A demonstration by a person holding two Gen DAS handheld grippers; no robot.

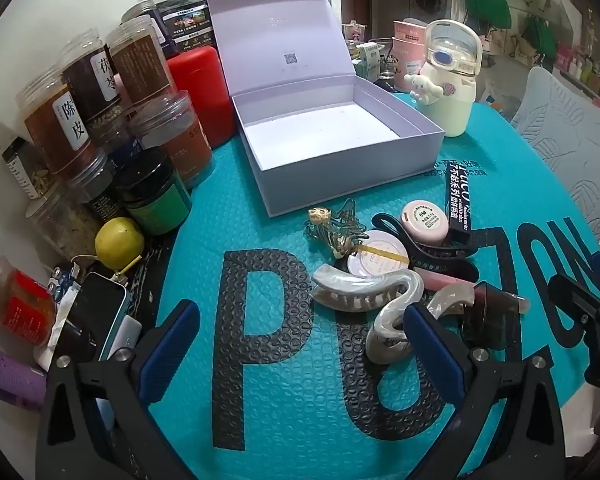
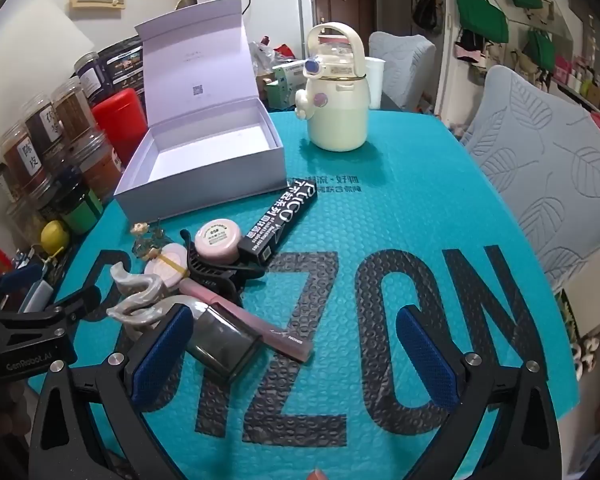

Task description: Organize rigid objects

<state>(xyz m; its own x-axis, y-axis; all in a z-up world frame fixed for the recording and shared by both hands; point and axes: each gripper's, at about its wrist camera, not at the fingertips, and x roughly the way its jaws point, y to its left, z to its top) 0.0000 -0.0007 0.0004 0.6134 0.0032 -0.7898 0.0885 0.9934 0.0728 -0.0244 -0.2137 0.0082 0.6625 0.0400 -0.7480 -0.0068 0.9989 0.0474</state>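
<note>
One open box (image 1: 332, 148), two pearly claw clips (image 1: 364, 292) (both tongs gaping).

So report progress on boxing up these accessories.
Done: nothing; the white box sits open and empty. In hand: nothing; left gripper and right gripper are both open. Left: the whole pile, including the pearl hair claw and pink compact.

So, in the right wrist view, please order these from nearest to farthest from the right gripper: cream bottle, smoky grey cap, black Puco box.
From the right gripper:
1. Smoky grey cap, beside its left finger.
2. Black Puco box, mid-mat.
3. Cream bottle, far edge.
</note>
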